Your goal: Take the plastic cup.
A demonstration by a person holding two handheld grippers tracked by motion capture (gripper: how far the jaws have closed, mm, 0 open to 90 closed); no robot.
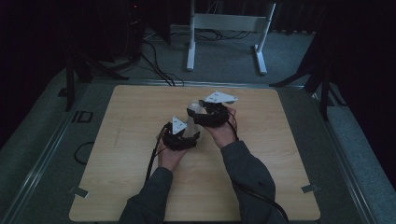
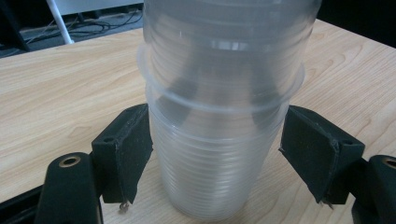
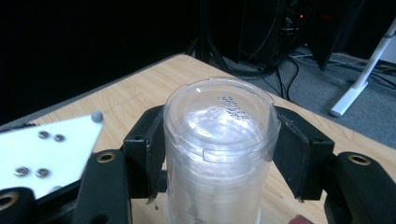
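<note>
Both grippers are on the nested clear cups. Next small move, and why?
Probably close the left gripper firmly on the lower cup before pulling. Its left pad touches the wall while a sliver of gap shows at the right pad. The right gripper already clamps the upper cups on both sides, so lifting now could drag the whole stack off the table.
</note>
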